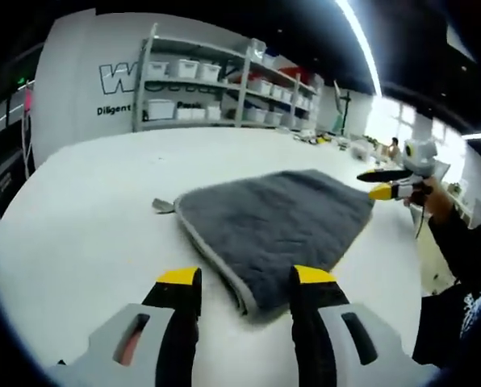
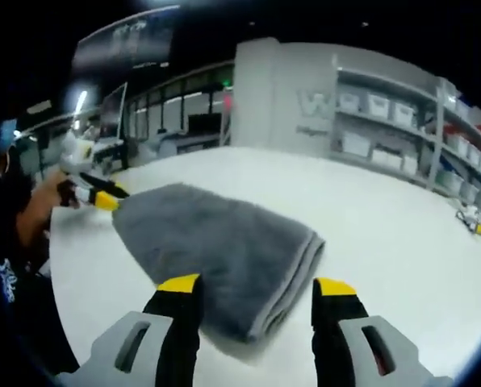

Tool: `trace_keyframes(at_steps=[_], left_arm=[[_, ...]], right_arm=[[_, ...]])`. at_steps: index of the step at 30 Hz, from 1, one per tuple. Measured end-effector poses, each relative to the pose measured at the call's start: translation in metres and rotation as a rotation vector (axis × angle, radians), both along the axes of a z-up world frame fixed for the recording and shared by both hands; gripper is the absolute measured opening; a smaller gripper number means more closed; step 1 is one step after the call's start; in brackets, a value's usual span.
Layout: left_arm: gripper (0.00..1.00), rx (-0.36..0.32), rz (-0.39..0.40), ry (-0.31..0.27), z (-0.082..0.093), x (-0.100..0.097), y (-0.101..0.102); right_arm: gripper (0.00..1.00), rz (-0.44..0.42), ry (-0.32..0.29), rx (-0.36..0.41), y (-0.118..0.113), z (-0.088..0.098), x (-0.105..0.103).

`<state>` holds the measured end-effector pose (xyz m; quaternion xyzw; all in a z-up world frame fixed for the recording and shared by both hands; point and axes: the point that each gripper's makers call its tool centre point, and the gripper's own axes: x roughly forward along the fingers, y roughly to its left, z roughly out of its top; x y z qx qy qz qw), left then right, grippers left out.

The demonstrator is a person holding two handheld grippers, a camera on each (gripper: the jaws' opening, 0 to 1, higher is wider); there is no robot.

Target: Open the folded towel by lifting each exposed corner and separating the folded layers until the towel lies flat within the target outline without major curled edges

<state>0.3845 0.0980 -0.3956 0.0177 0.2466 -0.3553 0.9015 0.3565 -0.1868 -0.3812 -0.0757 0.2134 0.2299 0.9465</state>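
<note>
Towel (image 1: 277, 230), grey and folded in layers, is lying on the white surface (image 1: 87, 218), with its pale-edged fold showing along the near side in both views. In the left gripper view, the left gripper (image 1: 244, 286) is hovering just short of the towel's near corner, its 2 yellow-tipped fingers (image 1: 180, 278) standing spread apart and gripping nothing. In that same view, the right gripper (image 1: 386, 184) is reaching in from the right toward the towel's far corner; whether it is touching the cloth cannot be told. In the right gripper view, the right gripper's own fingers (image 2: 178, 285) are standing spread on either side of a folded corner of the towel (image 2: 224, 250), clamping nothing. There, the left gripper (image 2: 103, 196) is coming in at the far edge of the towel, held by a person's hand (image 2: 63, 193). Shelving (image 1: 216, 89) with white bins is standing against the wall behind the surface.
</note>
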Motion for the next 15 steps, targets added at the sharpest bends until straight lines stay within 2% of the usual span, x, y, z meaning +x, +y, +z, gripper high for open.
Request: trace_keyframes(at_steps=[4, 8, 11, 15], left_arm=[[0.35, -0.01, -0.003, 0.01, -0.001, 0.0, -0.003], [0.32, -0.002, -0.003, 0.034, -0.007, 0.001, -0.006], [0.3, 0.008, -0.003, 0.034, -0.008, 0.0, -0.007], [0.2, 0.035, -0.028, 0.018, -0.009, -0.003, -0.009]], right_arm=[[0.45, -0.009, 0.018, -0.009, -0.001, -0.006, -0.001], [0.26, 0.018, 0.045, -0.01, 0.003, -0.012, -0.003], [0.23, 0.028, 0.075, -0.027, 0.006, -0.019, -0.004], [0.15, 0.037, 0.095, -0.035, 0.003, -0.021, 0.001]])
